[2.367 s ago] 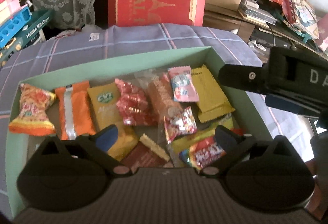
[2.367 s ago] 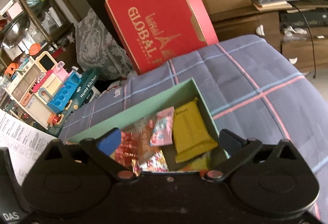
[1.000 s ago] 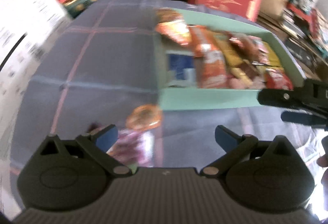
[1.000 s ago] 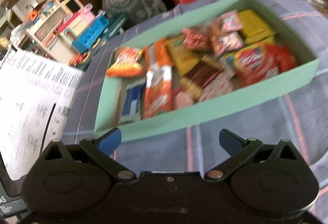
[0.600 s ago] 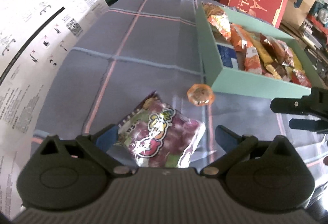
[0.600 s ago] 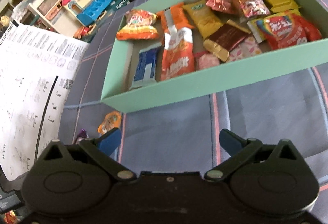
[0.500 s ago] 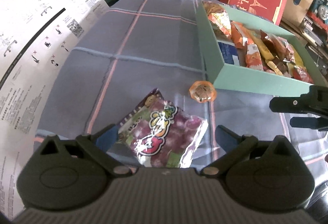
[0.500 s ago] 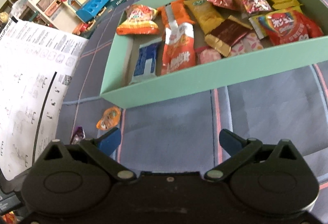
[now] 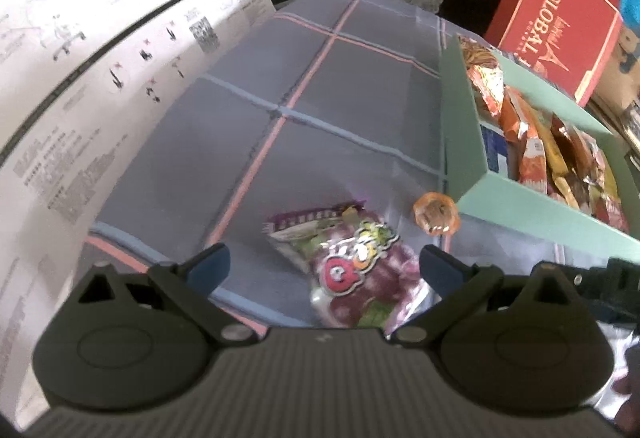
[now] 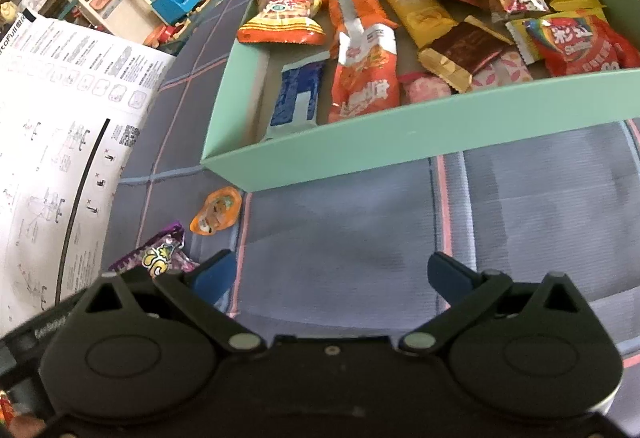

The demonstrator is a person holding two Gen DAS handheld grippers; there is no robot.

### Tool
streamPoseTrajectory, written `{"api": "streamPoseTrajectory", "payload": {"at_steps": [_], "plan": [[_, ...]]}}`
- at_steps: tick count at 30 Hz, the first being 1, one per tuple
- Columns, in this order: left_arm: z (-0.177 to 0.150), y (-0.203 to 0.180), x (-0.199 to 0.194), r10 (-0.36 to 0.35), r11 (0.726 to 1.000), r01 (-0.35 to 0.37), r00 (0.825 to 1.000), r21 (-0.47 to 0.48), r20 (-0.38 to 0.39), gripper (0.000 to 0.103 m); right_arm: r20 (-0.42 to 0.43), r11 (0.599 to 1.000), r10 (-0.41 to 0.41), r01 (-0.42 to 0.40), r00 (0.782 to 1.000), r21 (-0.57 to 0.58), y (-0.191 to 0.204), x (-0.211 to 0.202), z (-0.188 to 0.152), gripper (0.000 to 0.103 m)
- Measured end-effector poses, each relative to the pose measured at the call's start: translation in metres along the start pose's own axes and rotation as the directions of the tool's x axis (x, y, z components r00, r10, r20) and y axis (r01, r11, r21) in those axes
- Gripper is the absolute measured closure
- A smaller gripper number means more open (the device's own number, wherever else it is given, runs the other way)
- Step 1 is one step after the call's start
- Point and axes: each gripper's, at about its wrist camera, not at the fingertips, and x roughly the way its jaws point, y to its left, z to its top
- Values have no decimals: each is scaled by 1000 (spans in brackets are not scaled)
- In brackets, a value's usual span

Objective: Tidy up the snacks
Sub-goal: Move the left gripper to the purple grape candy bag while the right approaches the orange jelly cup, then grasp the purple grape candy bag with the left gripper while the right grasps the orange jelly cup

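purple snack bag (image 9: 352, 270): flat on cloth, long axis pointing away | left hand-held gripper (image 9: 322, 264): spread, straddling it

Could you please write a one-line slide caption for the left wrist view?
Open left hand-held gripper poised over a purple snack bag on the plaid cloth, beside the green snack box.

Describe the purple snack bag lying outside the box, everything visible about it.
The purple snack bag is a glossy plastic pouch printed with purple grape-like shapes, green patches, a red round letter mark and a cartoon figure, with a purple crimped seal along its far edge. It lies flat and slightly puffed on the checked cloth, outside the green box, beside a small orange sweet without clearly touching it. It sits between the open fingers of the left gripper, not gripped. The gripper body hides its near end.
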Motion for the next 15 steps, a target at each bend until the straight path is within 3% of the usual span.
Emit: {"api": "streamPoseTrajectory", "payload": {"at_steps": [6, 13, 15], "plan": [[-2, -28, 28, 122, 989, -122, 993, 87, 6, 0, 36, 1000, -24, 24, 999, 16, 10, -3, 8, 0], [-8, 4, 25, 51, 998, -51, 999, 21, -7, 0, 73, 1000, -19, 19, 997, 0, 34, 7, 15, 0], [-9, 14, 22, 44, 999, -44, 999, 8, -7, 0, 77, 1000, -15, 15, 997, -7, 46, 16, 17, 7]]}}
